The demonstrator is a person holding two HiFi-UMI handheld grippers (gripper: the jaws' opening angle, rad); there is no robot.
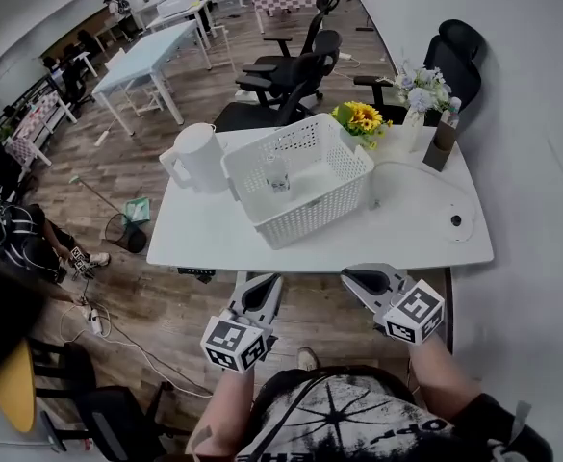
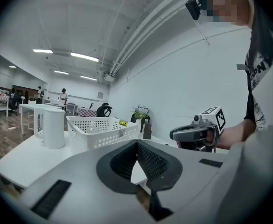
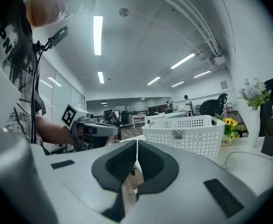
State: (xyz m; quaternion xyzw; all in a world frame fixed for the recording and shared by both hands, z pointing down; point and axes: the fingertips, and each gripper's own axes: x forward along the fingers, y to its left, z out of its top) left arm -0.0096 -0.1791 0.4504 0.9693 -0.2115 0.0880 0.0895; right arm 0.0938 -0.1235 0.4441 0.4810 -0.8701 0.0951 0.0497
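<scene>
As seen from the head view, left tongs and right tongs hover just off the table's near edge, both clenched on nothing. White basket sits mid-table, toward the far edge. Small bottle stands upright inside it. White jug is just beside it, at the left edge.

Left gripper view: jaws pressed together, nothing between. Basket and jug lie ahead.

Right gripper view: jaws likewise together. Basket ahead, sunflowers beside it.
</scene>
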